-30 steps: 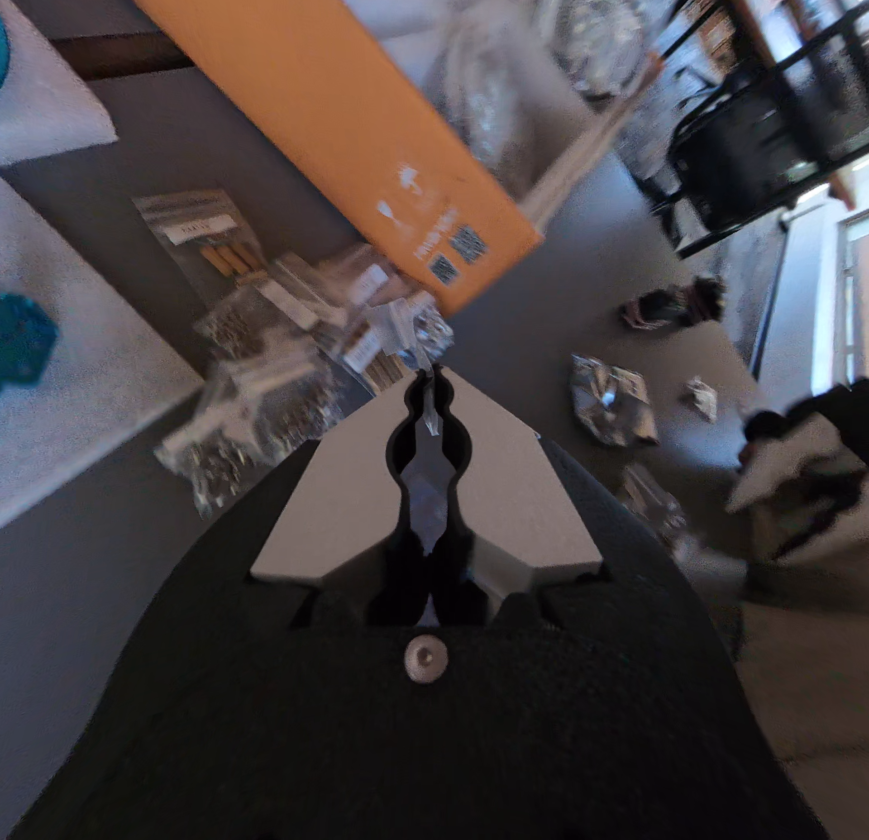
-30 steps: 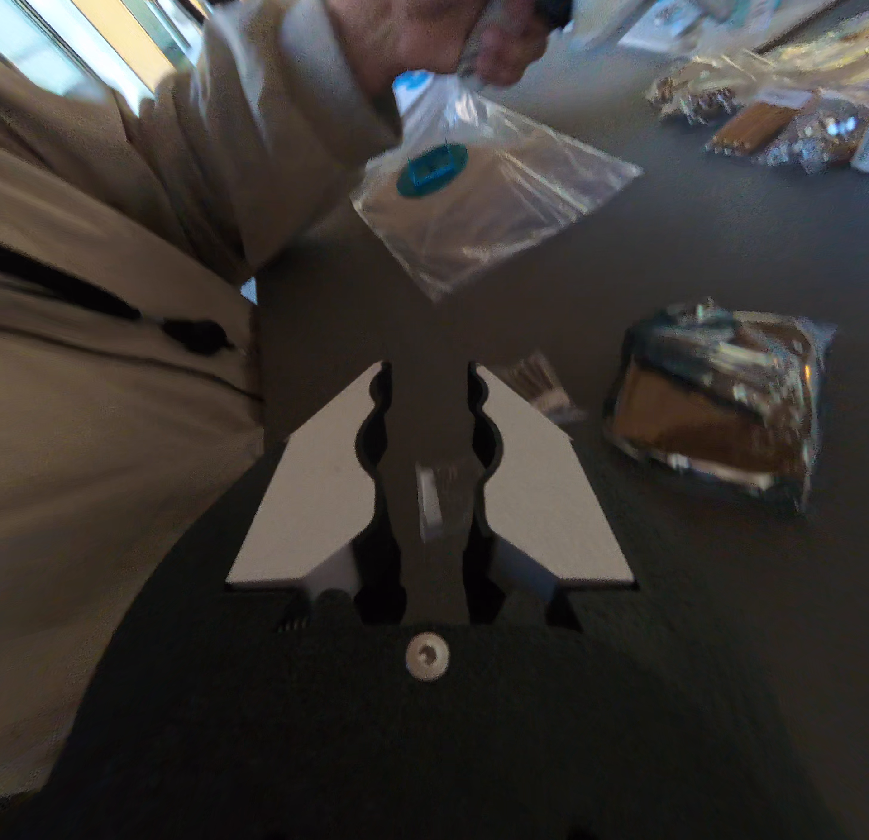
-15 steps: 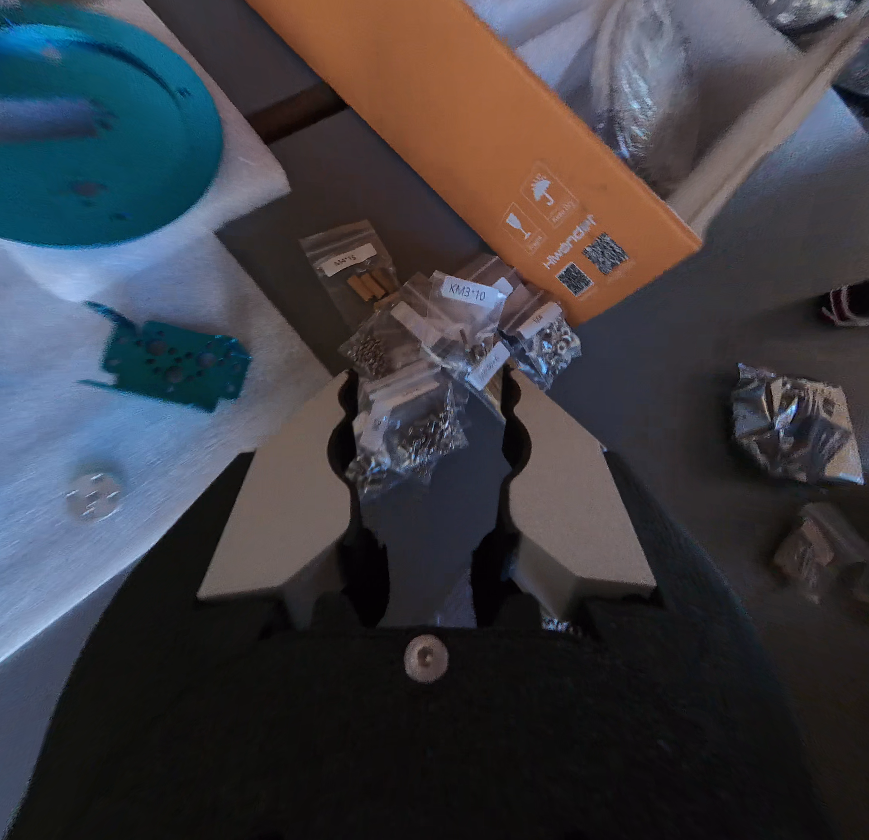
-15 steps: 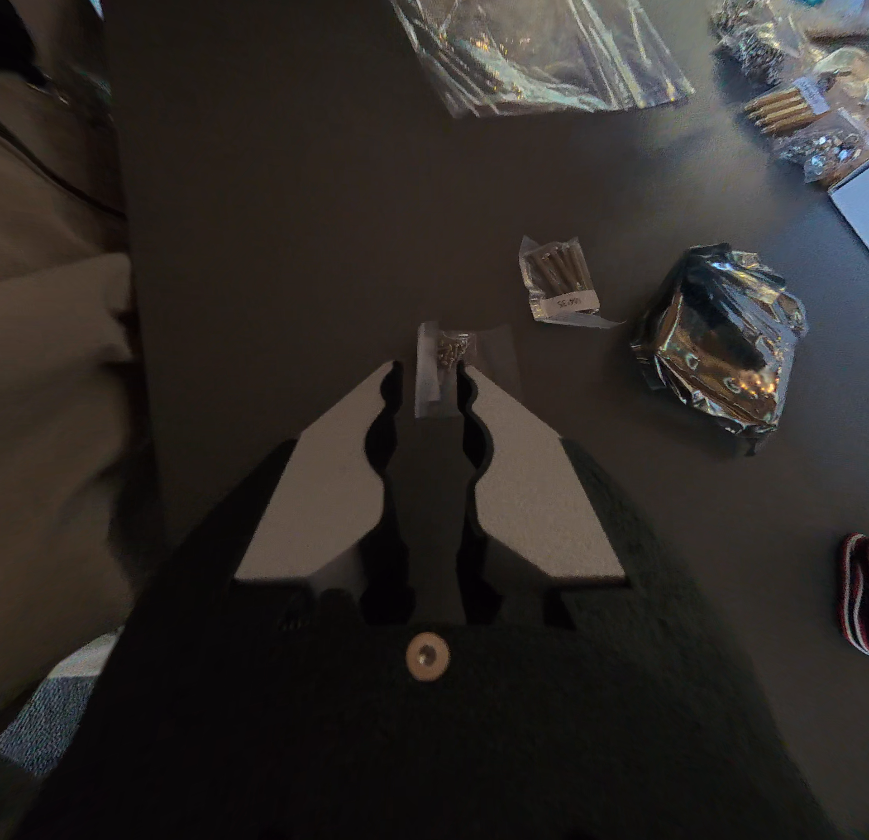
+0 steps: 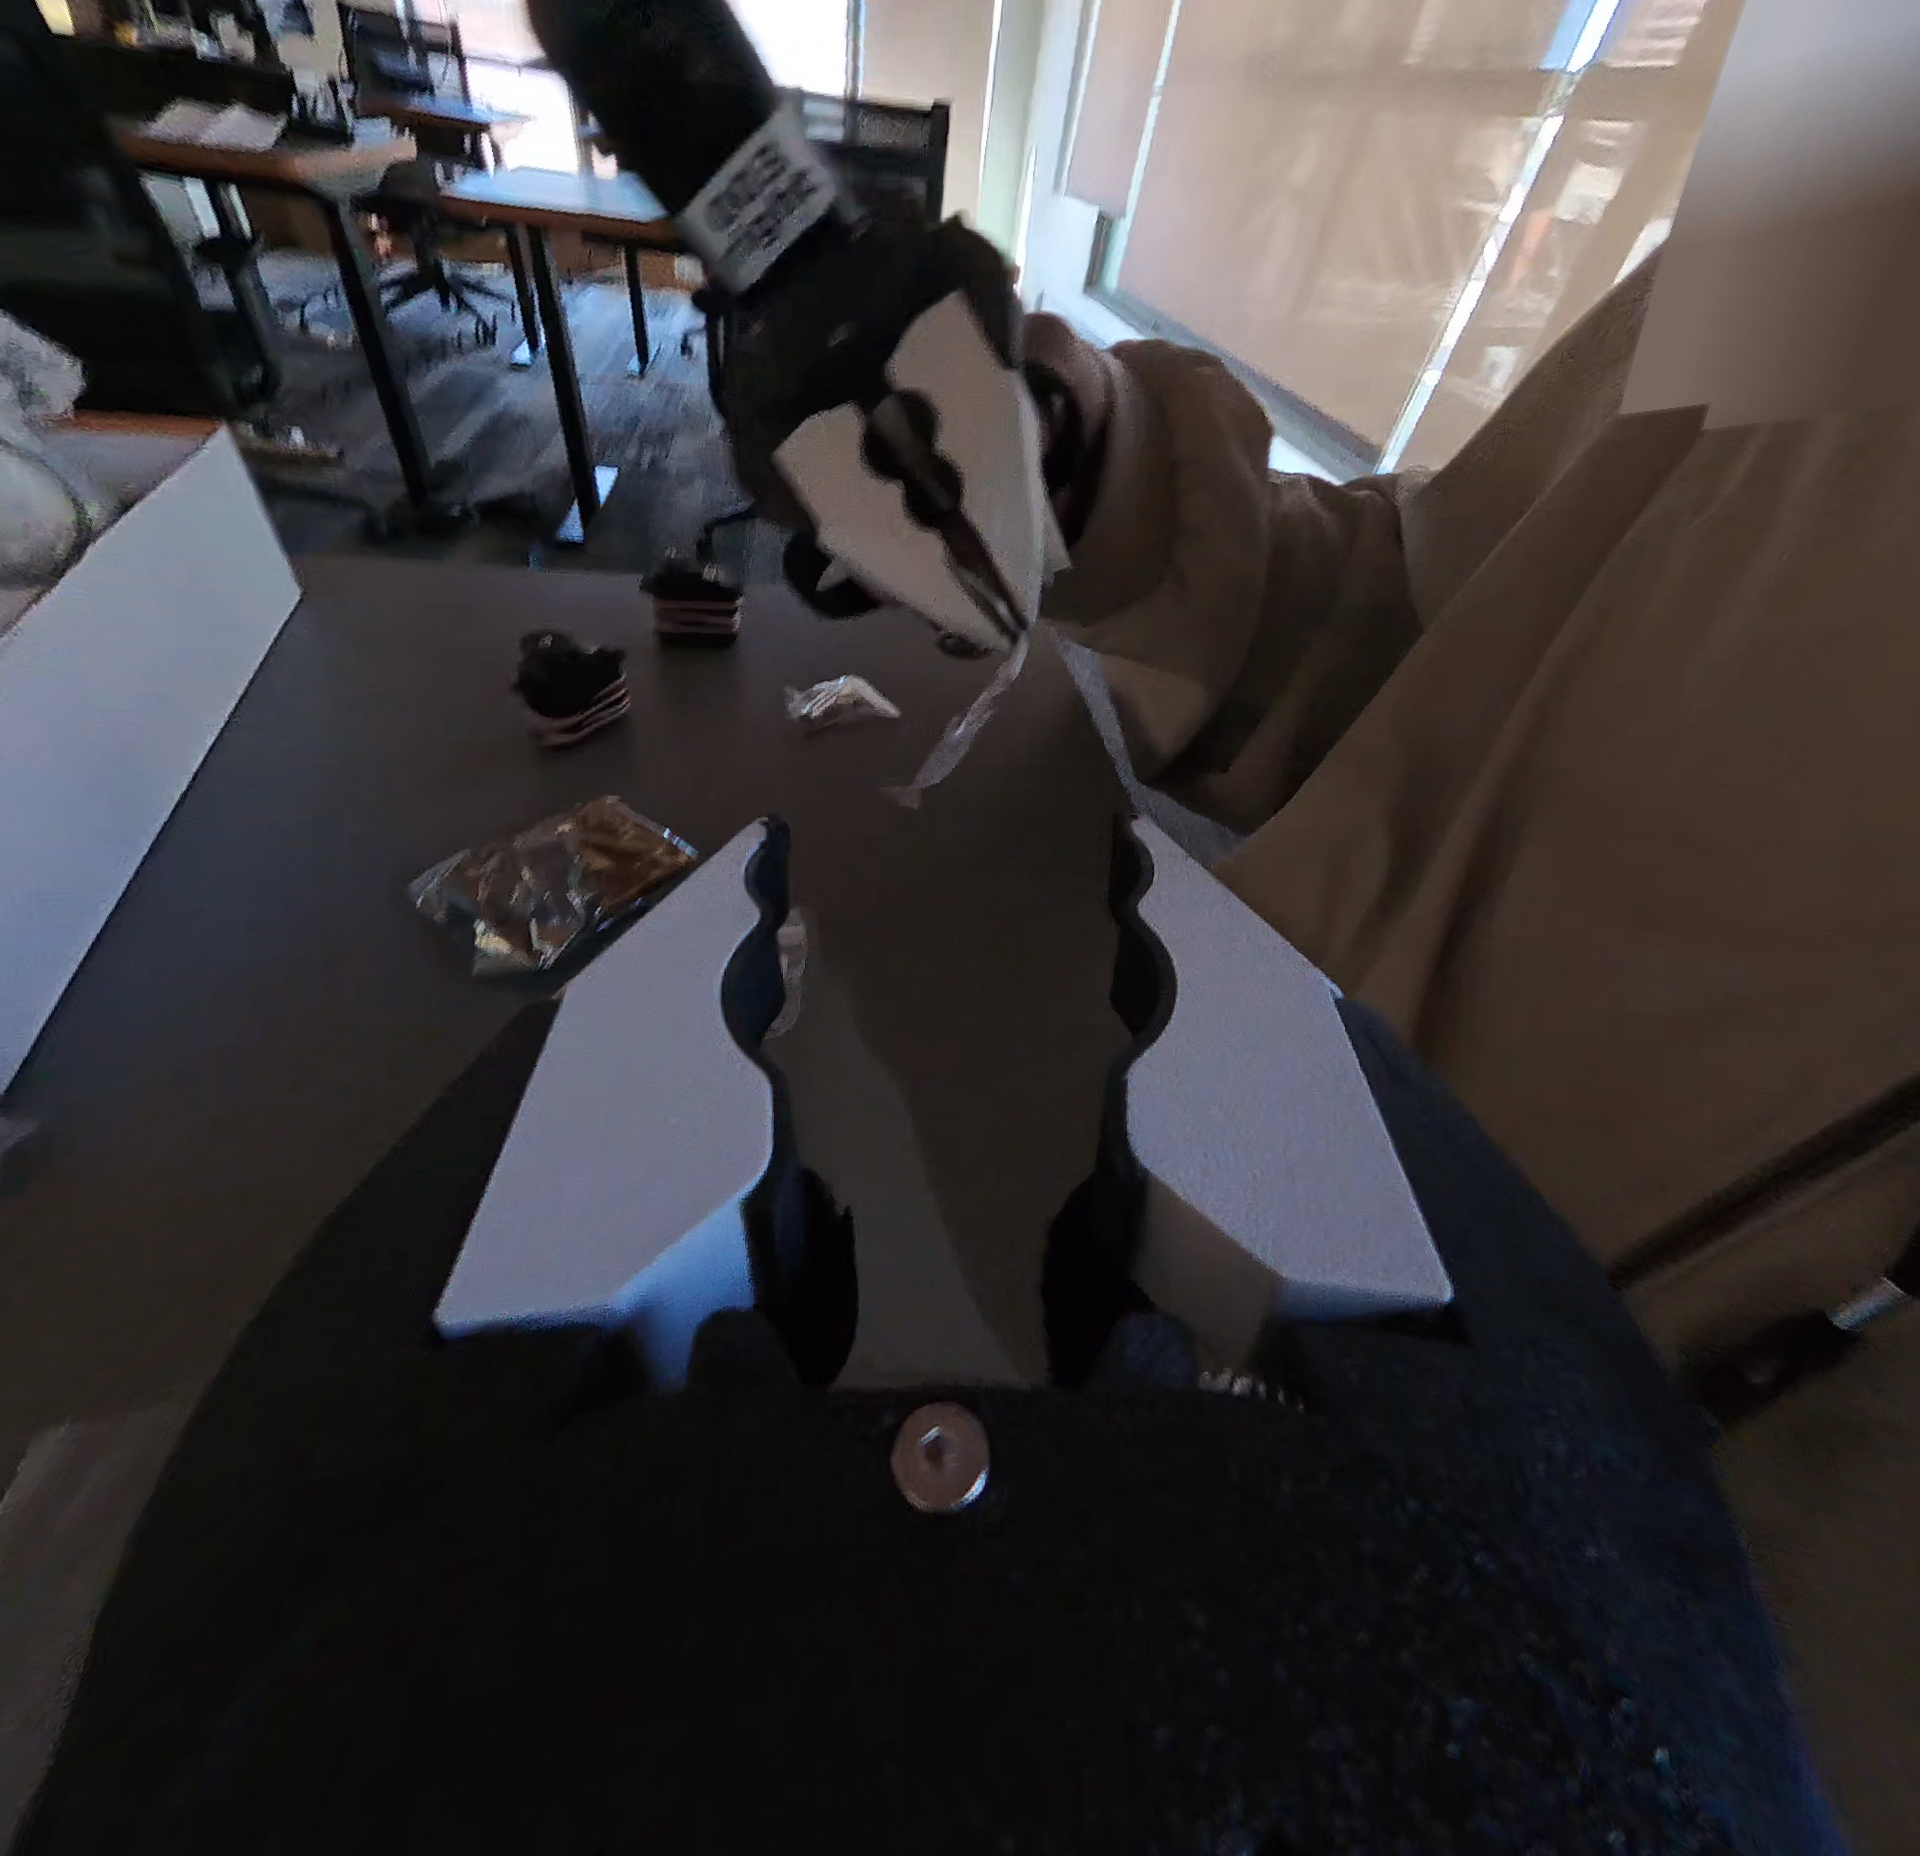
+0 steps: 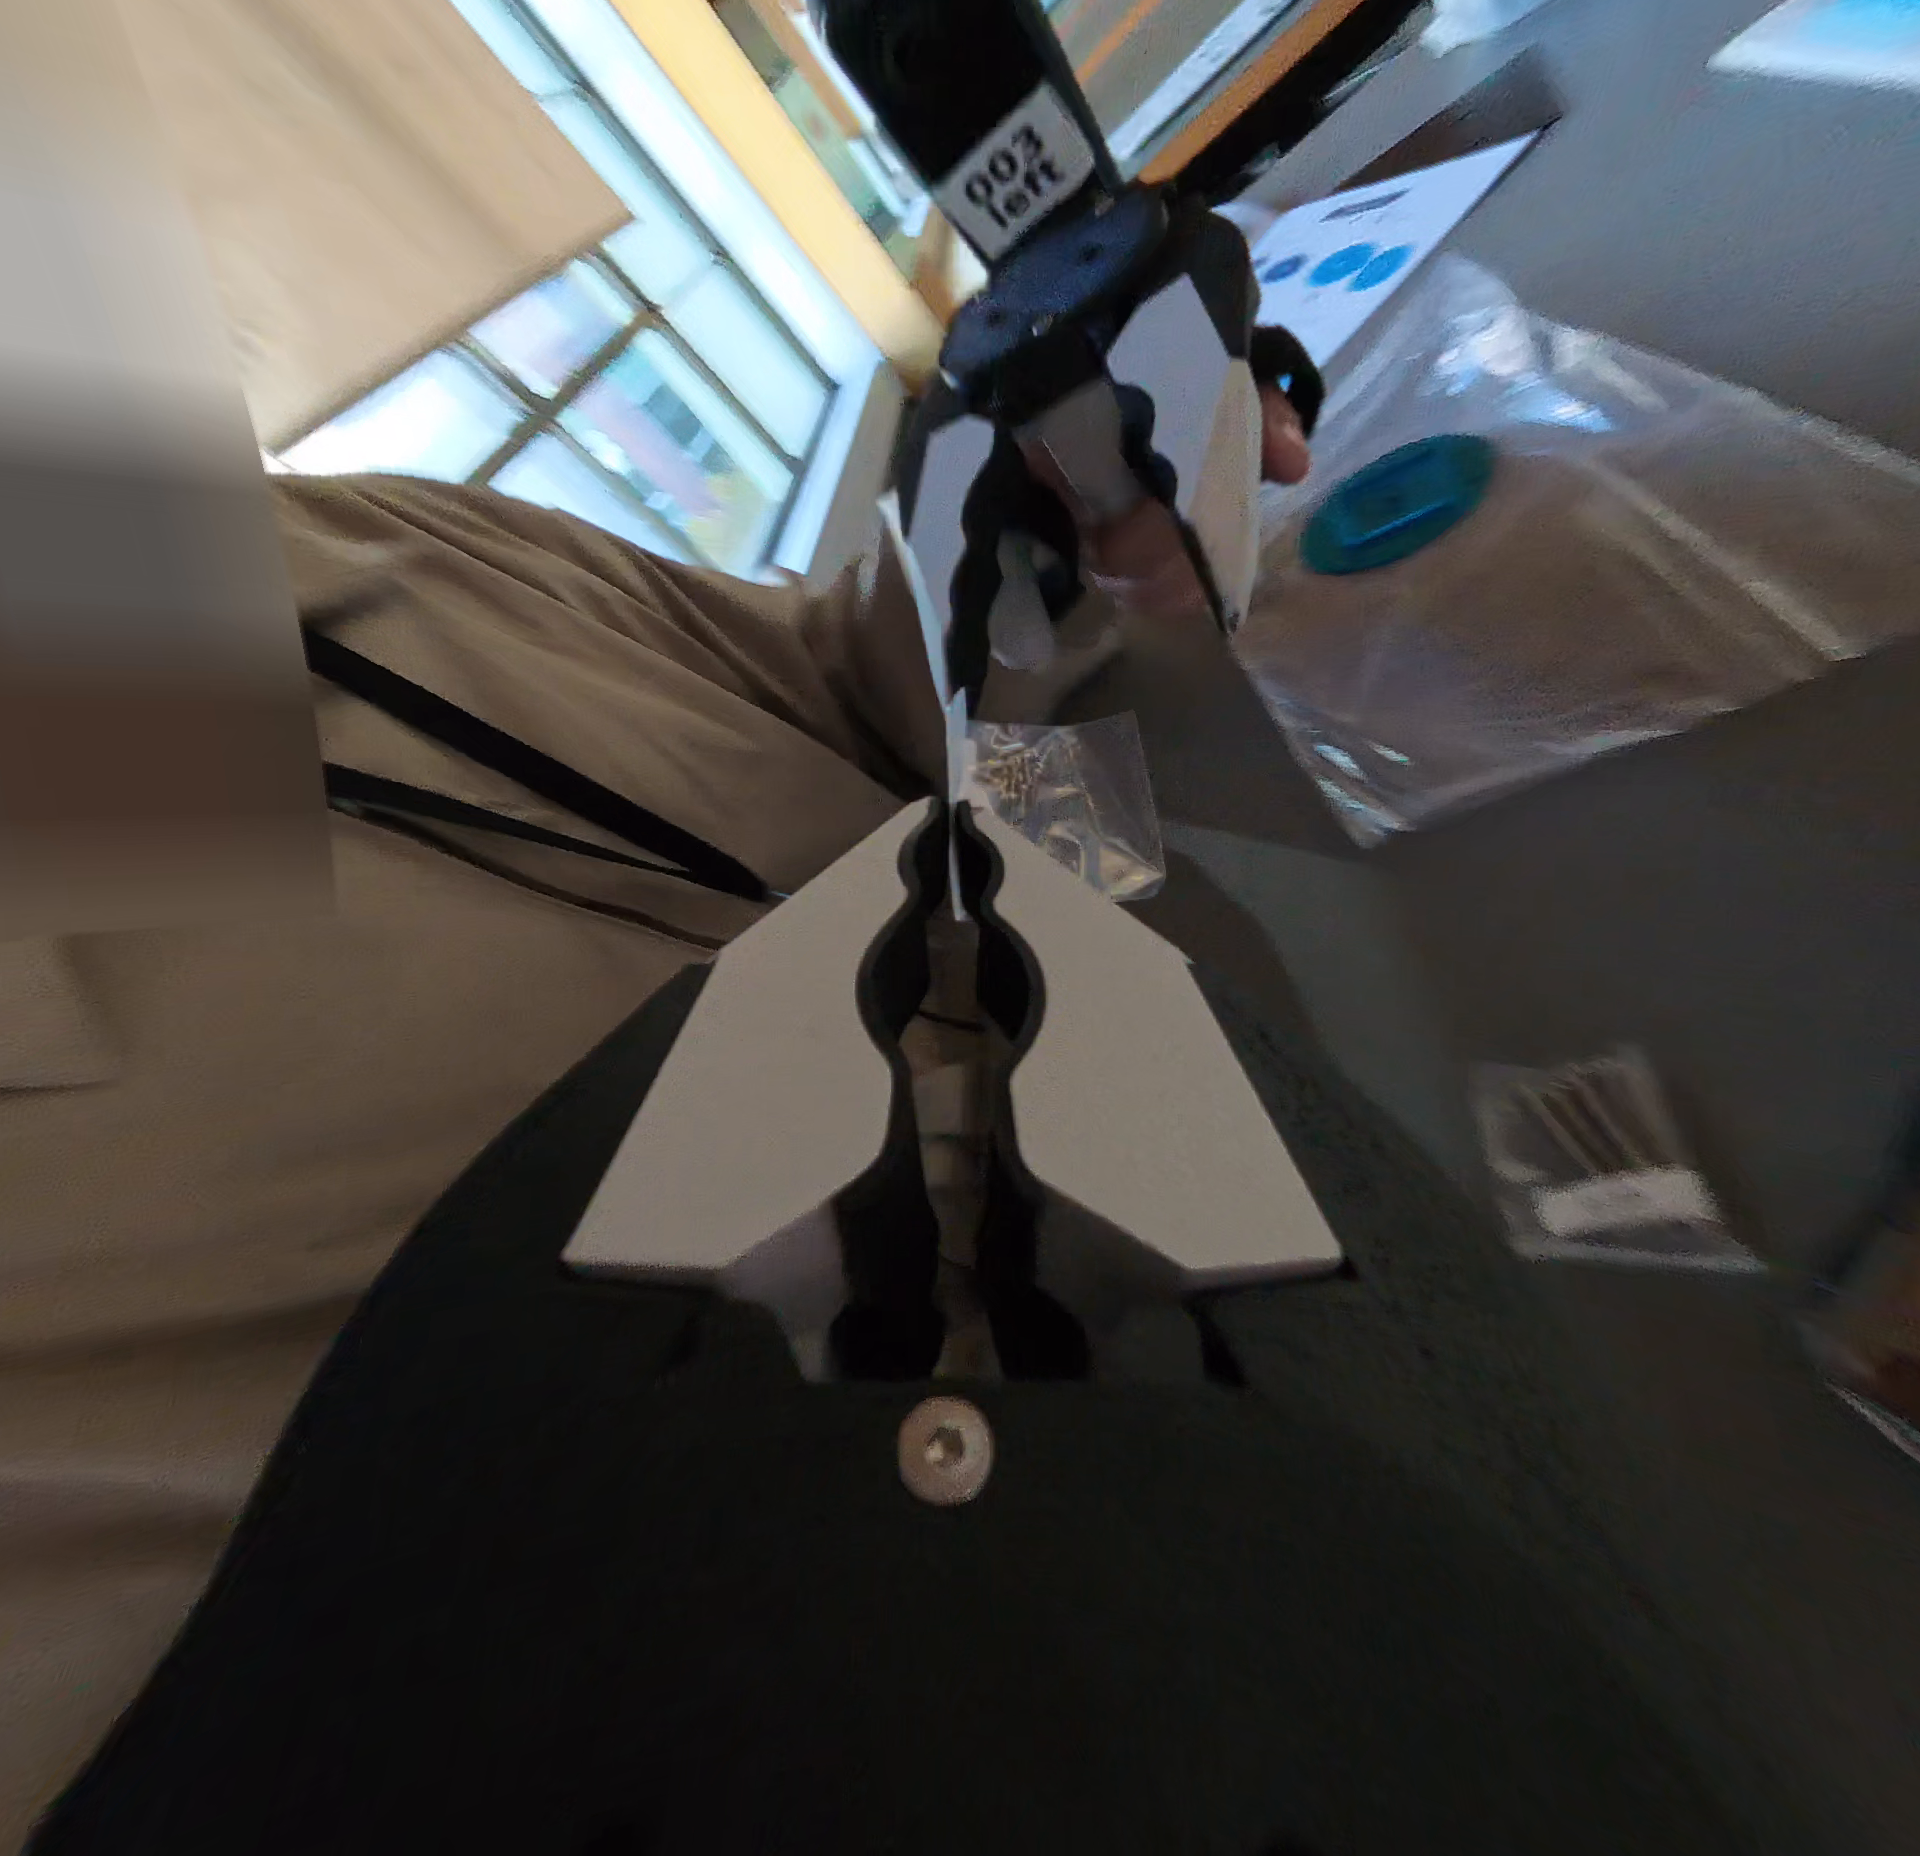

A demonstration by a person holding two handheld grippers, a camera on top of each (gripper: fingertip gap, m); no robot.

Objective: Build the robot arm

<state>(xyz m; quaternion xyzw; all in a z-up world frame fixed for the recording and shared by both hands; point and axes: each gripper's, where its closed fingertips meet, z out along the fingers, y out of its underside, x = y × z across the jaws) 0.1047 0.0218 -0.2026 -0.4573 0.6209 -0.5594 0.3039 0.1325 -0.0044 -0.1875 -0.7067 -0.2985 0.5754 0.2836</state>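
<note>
The right tongs [image 6: 951,819] were pinched closed on the edge of a small clear bag of screws [image 6: 1049,788], lifted above the table [image 5: 312,871] (only its white strip was caught). The left tongs [image 5: 951,850] stood wide apart, empty, facing it. So thin a hold could have slipped, dropping the bag.

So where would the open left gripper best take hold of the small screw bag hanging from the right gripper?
Probably the empty film at its free end, away from the screws. The small screw bag hangs from the shut right gripper, pinched by its labelled edge, and faces the left gripper edge-on, so its open jaws could straddle the thin sheet head-on.
</note>
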